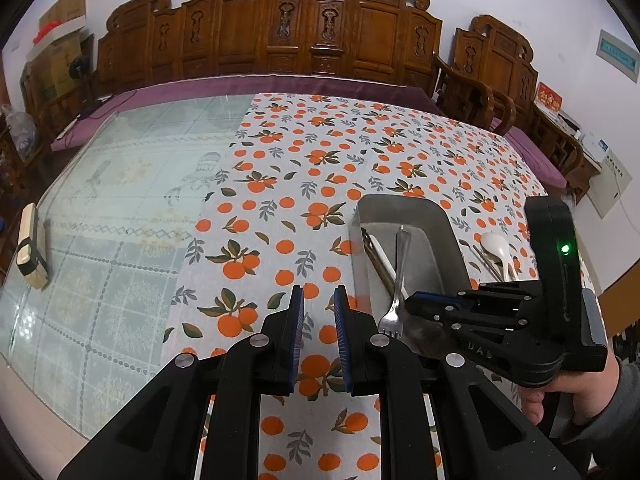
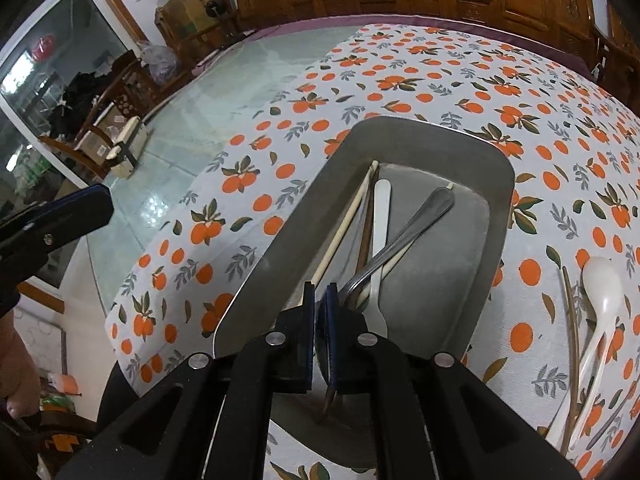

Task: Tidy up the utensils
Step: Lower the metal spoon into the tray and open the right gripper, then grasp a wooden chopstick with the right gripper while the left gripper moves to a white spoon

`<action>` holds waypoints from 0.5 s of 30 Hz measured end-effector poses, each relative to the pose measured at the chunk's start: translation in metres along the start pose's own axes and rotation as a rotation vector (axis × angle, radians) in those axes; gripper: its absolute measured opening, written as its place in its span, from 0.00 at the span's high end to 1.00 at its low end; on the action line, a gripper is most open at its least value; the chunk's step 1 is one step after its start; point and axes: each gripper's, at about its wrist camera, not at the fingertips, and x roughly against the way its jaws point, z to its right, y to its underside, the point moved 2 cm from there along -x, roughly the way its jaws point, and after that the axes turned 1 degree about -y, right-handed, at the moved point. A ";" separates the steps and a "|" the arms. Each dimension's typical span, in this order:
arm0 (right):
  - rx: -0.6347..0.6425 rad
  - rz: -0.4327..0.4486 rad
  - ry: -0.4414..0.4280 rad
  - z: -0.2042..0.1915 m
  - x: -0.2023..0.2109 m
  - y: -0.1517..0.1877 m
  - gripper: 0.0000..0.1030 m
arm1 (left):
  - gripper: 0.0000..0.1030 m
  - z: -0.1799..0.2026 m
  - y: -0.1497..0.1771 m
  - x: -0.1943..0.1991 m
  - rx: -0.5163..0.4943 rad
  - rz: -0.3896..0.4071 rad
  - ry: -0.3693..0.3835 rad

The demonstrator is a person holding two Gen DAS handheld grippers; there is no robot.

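A metal tray (image 2: pixel 400 132) rests on the orange-print cloth. Inside it lie a steel fork (image 2: pixel 420 216), a flat pale utensil (image 2: pixel 382 216), a cream chopstick (image 2: pixel 348 220) and a brown chopstick (image 2: pixel 365 236). My right gripper (image 2: pixel 320 296) hovers low over the tray's near end with a slim gap between its jaws. The brown chopstick runs under its right finger, not clamped. In the left wrist view the right gripper (image 1: pixel 412 302) sits beside the fork (image 1: pixel 400 264). My left gripper (image 1: pixel 320 304) is slightly open, holding nothing, left of the tray (image 1: pixel 440 216). On the cloth to the right lie a white spoon (image 2: pixel 600 292) and a brown chopstick (image 2: pixel 572 320).
A small wooden block (image 1: pixel 32 244) stands on the glass tabletop (image 1: pixel 120 200) at the far left. A carved wooden bench (image 1: pixel 272 32) runs behind the table. A hand (image 1: pixel 560 392) holds the right gripper at the near right edge.
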 end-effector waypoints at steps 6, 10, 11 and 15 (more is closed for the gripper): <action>0.010 0.044 0.009 0.008 0.023 0.003 0.91 | 0.86 0.007 0.002 0.001 -0.006 0.000 0.002; 0.033 0.073 0.035 0.016 0.048 0.012 0.91 | 0.76 0.017 0.001 0.002 -0.018 0.005 0.009; 0.039 0.080 0.042 0.018 0.054 0.016 0.90 | 0.76 0.021 0.001 0.001 -0.022 0.005 0.014; 0.050 0.107 0.070 0.029 0.080 0.034 0.82 | 0.66 0.036 0.002 0.000 -0.035 0.001 0.026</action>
